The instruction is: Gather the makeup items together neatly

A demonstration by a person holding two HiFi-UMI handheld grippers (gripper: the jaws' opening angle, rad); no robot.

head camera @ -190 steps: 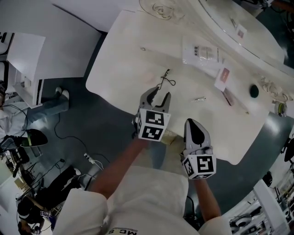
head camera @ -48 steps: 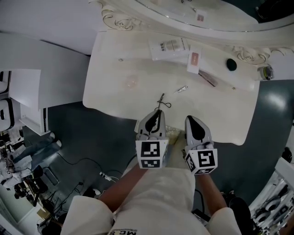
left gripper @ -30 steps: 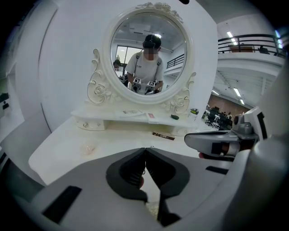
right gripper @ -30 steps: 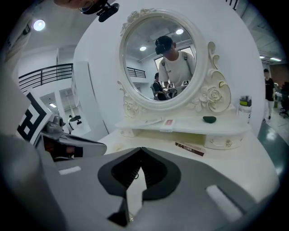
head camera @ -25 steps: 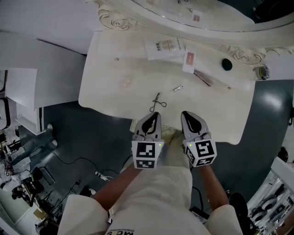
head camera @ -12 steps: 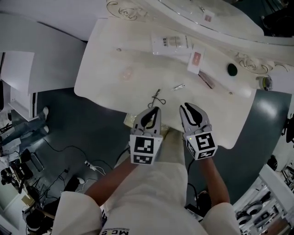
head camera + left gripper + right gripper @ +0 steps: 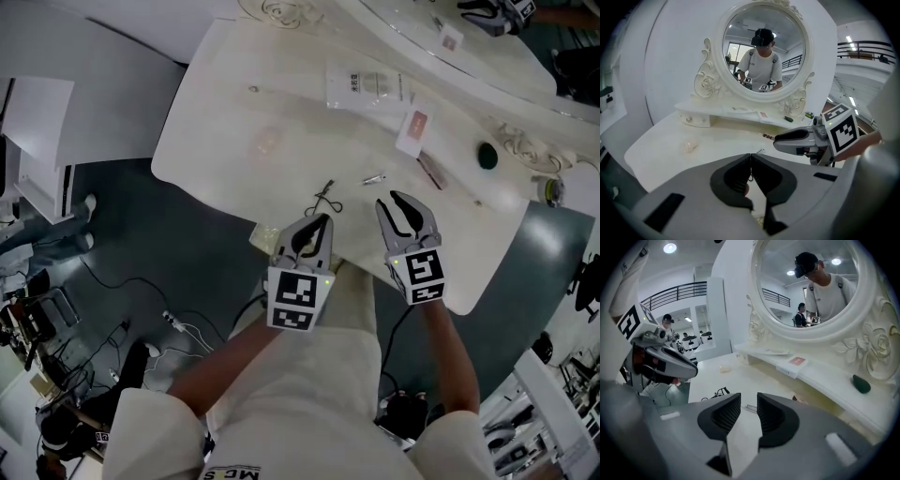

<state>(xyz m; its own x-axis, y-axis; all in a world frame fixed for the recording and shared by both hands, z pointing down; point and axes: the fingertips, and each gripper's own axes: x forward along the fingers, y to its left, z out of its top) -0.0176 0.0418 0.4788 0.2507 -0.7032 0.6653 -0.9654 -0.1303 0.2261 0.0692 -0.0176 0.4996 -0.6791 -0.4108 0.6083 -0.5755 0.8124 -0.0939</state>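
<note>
On the white table the makeup items lie scattered in the upper right of the head view: packet, pink box, small clip. Our right gripper has moved forward and its empty jaws are opening, probably for the clip. Our left gripper stays closed on nothing.

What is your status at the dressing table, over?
Left gripper shut near black cord. Right gripper opening, nothing between jaws. Tube, pink box, dark pencil, silver clip scattered on table. Clip ahead, unobstructed.
</note>
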